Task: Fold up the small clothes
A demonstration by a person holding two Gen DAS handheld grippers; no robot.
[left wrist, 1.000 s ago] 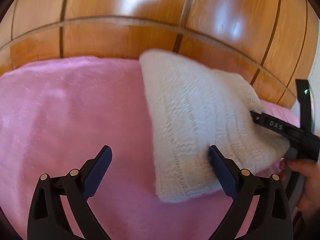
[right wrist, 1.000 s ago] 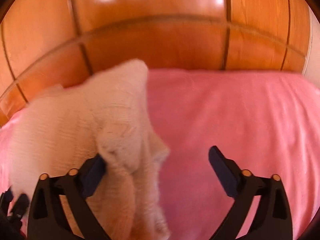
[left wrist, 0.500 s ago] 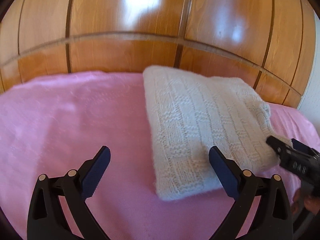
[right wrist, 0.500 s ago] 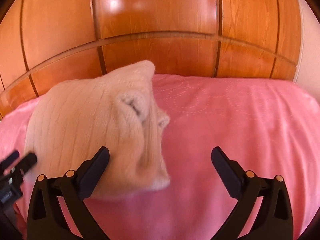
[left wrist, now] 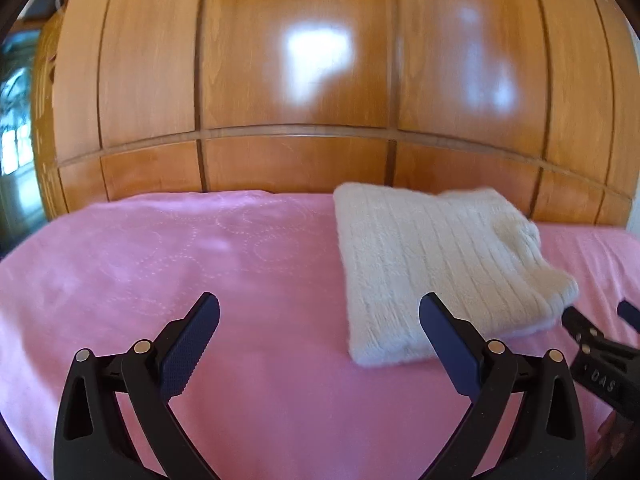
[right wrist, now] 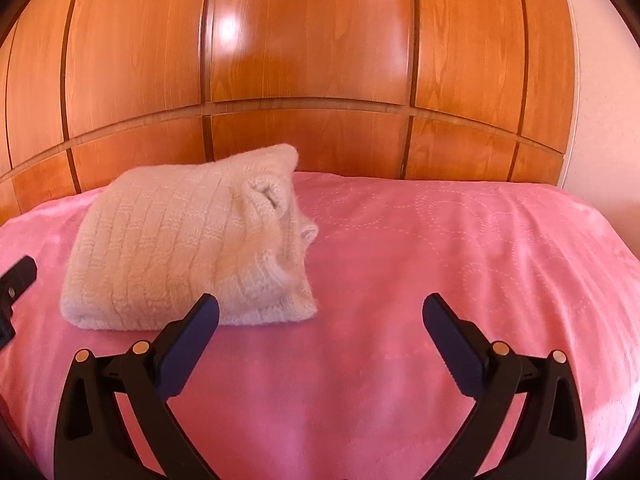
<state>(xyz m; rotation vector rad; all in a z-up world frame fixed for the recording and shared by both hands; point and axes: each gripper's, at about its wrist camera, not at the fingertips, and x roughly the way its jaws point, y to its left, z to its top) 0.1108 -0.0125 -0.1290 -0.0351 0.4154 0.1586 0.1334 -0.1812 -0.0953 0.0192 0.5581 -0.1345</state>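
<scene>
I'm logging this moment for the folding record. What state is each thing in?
Cream knit sweater: folded into a compact bundle, lying on the bedspread, held by neither tool.
Left tool: open, empty, off the sweater.
Right tool: open, empty, off the sweater.
Pink bedspread: spread flat, mostly smooth.

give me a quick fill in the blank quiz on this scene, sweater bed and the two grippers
1. The folded white sweater lies on a ____ bedspread.
2. The left gripper has its fingers ____, holding nothing.
3. Behind the bed stands a panelled headboard made of ____.
4. In the right wrist view the sweater lies to the ____ of the right gripper.

Missing words: pink; open; wood; left
</scene>
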